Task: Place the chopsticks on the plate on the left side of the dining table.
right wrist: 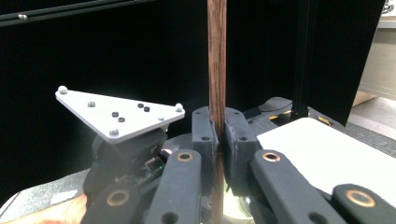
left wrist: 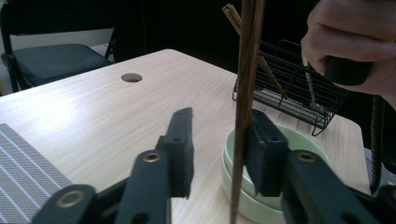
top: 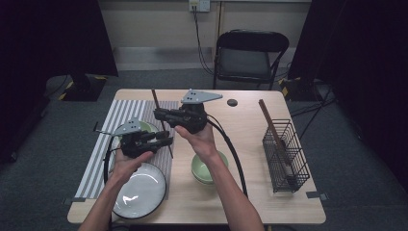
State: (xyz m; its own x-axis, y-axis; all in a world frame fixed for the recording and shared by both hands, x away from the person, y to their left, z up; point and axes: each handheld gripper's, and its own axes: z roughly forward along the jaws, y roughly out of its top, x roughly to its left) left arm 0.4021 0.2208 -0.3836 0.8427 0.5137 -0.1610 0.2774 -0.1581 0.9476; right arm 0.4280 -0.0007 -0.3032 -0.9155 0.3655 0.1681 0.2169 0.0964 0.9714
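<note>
One chopstick (top: 162, 124) is the job: it stands near upright above the striped placemat (top: 111, 126), left of the green bowl stack (top: 210, 168). My right gripper (top: 159, 114) has its pads clamped tight on the stick, clear in the right gripper view (right wrist: 216, 70). My left gripper (top: 167, 140) sits lower on the same stick, also left of the bowls; in the left gripper view its jaws are part open around the chopstick (left wrist: 244, 93), one pad touching or nearly so, the other apart, so no grip there. Wire caddy (top: 285, 154) with another chopstick (top: 274, 132) stands well right of the bowls, white plate (top: 139, 190) near-left of them. Risk: if right lets go before left pinches fully, the stick drops onto the mat or into the bowls. An off-centre squeeze could also lever it sideways out of both.
</note>
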